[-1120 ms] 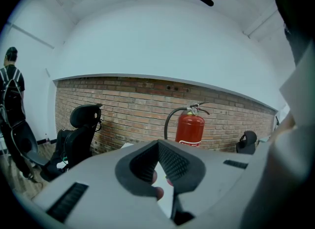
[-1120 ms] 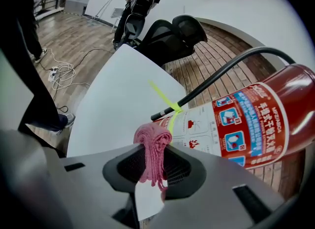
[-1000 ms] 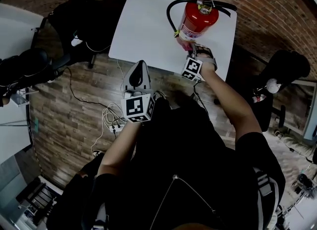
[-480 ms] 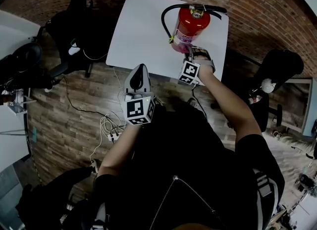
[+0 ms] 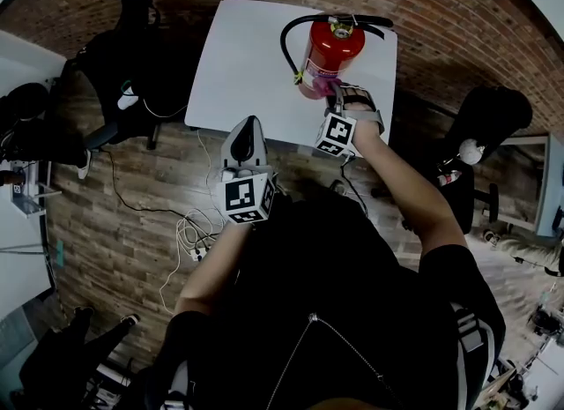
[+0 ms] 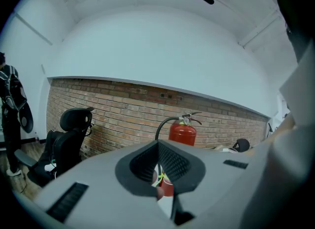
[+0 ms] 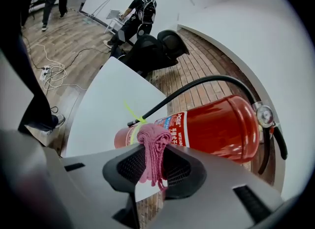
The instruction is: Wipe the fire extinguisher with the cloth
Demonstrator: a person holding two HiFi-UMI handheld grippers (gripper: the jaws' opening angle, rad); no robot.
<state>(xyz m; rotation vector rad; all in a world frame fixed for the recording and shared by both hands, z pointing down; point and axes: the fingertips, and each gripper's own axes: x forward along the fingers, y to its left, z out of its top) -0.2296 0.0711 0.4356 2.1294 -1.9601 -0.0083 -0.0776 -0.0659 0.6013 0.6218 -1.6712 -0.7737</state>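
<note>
A red fire extinguisher with a black hose stands upright on the white table, near its right front corner. My right gripper is shut on a folded pink cloth, and the cloth presses against the lower part of the red cylinder, beside its label. My left gripper hangs below the table's front edge, jaws together with nothing in them. In the left gripper view the extinguisher shows beyond the jaws, in front of a brick wall.
Black office chairs stand left of the table, another chair at its right. Cables and a power strip lie on the wood floor. A brick wall runs behind the table. A person stands far off.
The right gripper with the cloth stays against the extinguisher's lower body. The head view has shifted, so the table and extinguisher sit a little further left and up. The left gripper has held its place.
</note>
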